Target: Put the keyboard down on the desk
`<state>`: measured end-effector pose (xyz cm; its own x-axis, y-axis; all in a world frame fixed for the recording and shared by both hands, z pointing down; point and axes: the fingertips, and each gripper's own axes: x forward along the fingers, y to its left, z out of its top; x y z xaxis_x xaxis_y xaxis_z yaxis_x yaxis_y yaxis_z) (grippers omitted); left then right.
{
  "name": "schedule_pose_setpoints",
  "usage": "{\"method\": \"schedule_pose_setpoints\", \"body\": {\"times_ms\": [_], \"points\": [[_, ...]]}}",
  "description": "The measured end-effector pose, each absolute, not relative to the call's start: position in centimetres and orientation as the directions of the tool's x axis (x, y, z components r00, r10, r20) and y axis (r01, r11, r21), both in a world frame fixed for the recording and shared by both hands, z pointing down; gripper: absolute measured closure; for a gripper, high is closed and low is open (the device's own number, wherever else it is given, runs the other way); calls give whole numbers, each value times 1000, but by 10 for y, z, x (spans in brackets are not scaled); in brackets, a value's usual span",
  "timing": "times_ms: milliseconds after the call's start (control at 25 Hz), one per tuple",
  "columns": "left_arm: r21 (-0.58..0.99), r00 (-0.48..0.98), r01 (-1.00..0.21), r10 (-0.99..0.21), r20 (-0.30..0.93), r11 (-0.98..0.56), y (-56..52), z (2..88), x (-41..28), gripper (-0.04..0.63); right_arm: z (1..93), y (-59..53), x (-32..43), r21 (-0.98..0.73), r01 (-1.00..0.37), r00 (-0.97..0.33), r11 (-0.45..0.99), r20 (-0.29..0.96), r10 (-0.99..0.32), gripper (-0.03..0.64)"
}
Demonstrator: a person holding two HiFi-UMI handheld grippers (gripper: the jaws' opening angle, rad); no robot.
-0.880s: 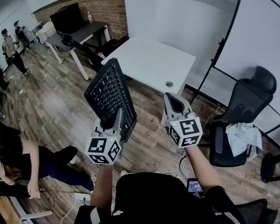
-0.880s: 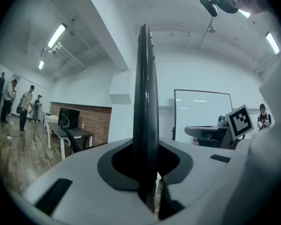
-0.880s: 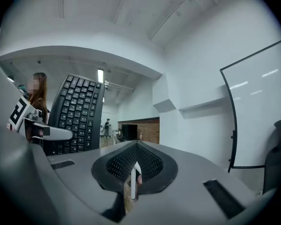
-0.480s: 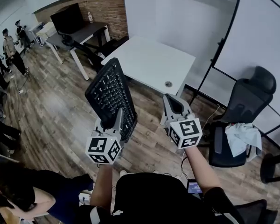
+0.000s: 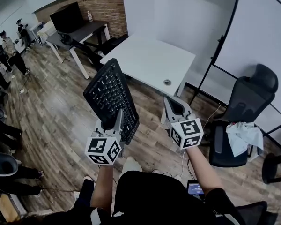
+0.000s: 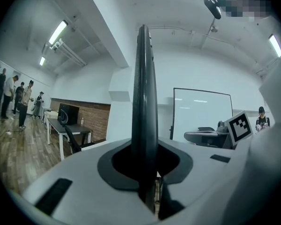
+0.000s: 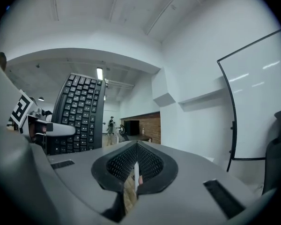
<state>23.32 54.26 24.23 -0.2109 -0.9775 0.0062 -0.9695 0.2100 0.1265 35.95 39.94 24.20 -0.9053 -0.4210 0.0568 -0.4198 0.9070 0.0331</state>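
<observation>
Your left claw (image 5: 114,120) pinching keyboard (image 5: 110,95) end; right claw (image 5: 174,106) pressed together, empty. Carry over counter (image 5: 150,60), level keyboard, lower flat, release.

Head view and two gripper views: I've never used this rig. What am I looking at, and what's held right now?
No robot arm here: a person carries a two-jaw gripper in each hand, and the marker cubes belong to the grippers. The head view looks down from the person's head. There the left gripper is clamped on the near end of a black keyboard, held in the air over the wooden floor, short of the white desk. On the desk I see only a round cable hole. The left gripper view looks along those jaws, so the keyboard appears edge-on, a dark upright bar. The right gripper is shut and holds nothing; its view shows the closed jaws, with the keyboard's keys at the left.
</observation>
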Motion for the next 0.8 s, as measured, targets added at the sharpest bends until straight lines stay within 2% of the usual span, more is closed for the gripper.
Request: {"method": "schedule_pose_setpoints", "body": {"times_ms": [360, 800], "points": [[114, -196, -974, -980, 16, 196, 497, 244, 231, 512, 265, 364, 350, 8, -380, -921, 925, 92, -379, 577], [141, -186, -972, -982, 21, 188, 432, 254, 147, 512, 269, 306, 261, 38, -361, -925, 932, 112, -363, 575]]}}
